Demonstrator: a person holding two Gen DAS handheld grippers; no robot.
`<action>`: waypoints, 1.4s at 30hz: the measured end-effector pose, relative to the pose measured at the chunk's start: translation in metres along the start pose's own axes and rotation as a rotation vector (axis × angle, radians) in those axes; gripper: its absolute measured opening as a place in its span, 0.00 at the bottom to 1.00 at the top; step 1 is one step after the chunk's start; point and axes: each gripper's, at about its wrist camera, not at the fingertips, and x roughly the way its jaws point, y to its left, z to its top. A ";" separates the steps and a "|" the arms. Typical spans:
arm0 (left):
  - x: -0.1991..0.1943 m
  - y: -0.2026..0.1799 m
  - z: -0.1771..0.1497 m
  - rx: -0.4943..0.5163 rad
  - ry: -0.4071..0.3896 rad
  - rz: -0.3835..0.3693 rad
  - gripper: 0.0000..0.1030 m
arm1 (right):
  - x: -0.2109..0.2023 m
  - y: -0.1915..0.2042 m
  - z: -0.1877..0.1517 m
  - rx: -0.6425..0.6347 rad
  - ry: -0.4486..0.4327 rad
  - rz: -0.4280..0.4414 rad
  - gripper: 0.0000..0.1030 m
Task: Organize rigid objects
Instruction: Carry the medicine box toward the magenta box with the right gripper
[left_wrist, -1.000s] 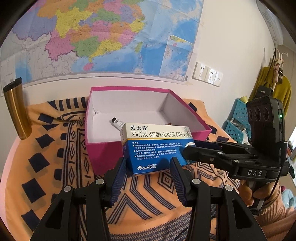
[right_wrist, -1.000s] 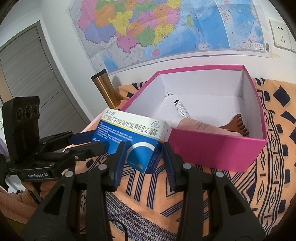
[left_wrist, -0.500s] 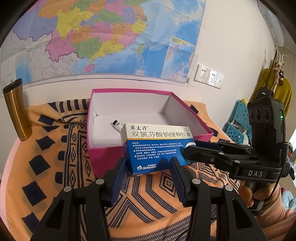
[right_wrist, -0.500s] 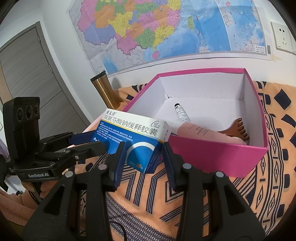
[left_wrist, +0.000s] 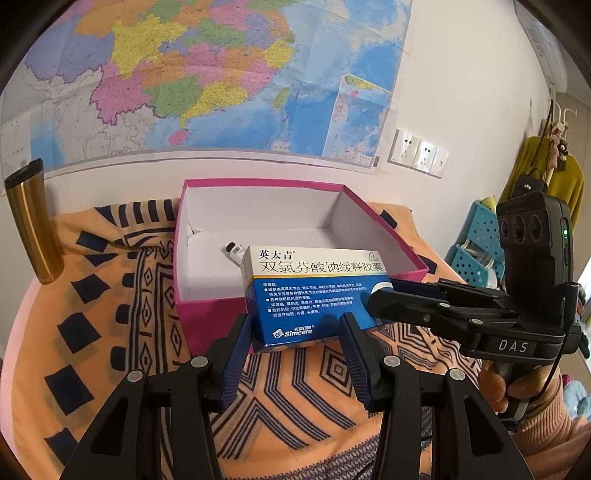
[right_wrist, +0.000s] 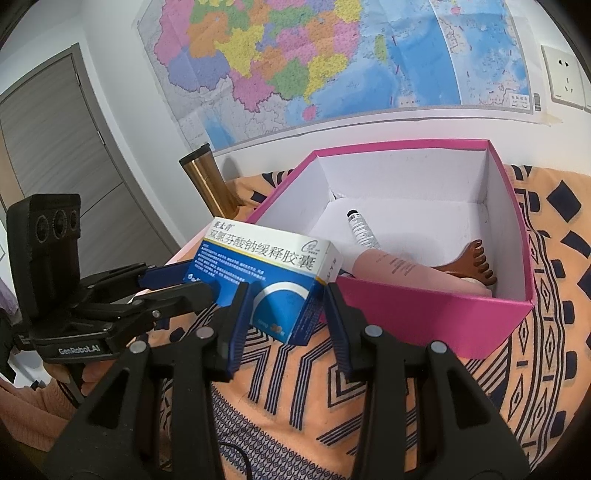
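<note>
The medicine box (left_wrist: 314, 295) is a flat rectangular carton of smooth, glossy card, with a white band of black Chinese print on top and a blue panel below. It hangs off the cloth, just in front of the near wall of the pink box (left_wrist: 207, 325). In the left wrist view its long axis runs from 9 to 3 o'clock, with the printed face tipped toward the camera and the text upright. In the right wrist view the axis slants from 10 to 4 o'clock, and the white end flap points at 3 o'clock toward the pink box. The left gripper (left_wrist: 295, 332) has ribbed blue pads on black plastic fingers, drawn in against the carton's left end. The right gripper (right_wrist: 284, 325) is built the same and clamps the opposite end, so both appear to grasp the carton between them. The pink box is an open cardboard tray, magenta outside and matte white inside. A small white tube (right_wrist: 360, 230) with a black cap lies on its floor pointing to 11 o'clock. A soft pink tube (right_wrist: 399, 269) and a brown foot-shaped wooden piece (right_wrist: 472, 264) lie against the near wall. Under everything lies an orange woven cloth (left_wrist: 110, 295) with dark blue geometric stripes and squares. A brushed-gold metal tumbler (left_wrist: 31, 229) stands at 9 o'clock from the pink box, and a paper map (left_wrist: 184, 74) covers the wall at 12 o'clock.
</note>
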 end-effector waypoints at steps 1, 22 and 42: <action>0.000 0.000 0.000 0.000 0.000 -0.001 0.47 | 0.000 0.000 0.000 -0.001 0.000 0.000 0.42; 0.002 0.001 0.005 -0.002 -0.003 0.001 0.47 | -0.001 -0.002 0.005 -0.004 -0.003 -0.001 0.42; 0.012 0.008 0.015 -0.009 -0.001 0.014 0.47 | 0.001 -0.005 0.011 -0.001 -0.001 0.000 0.42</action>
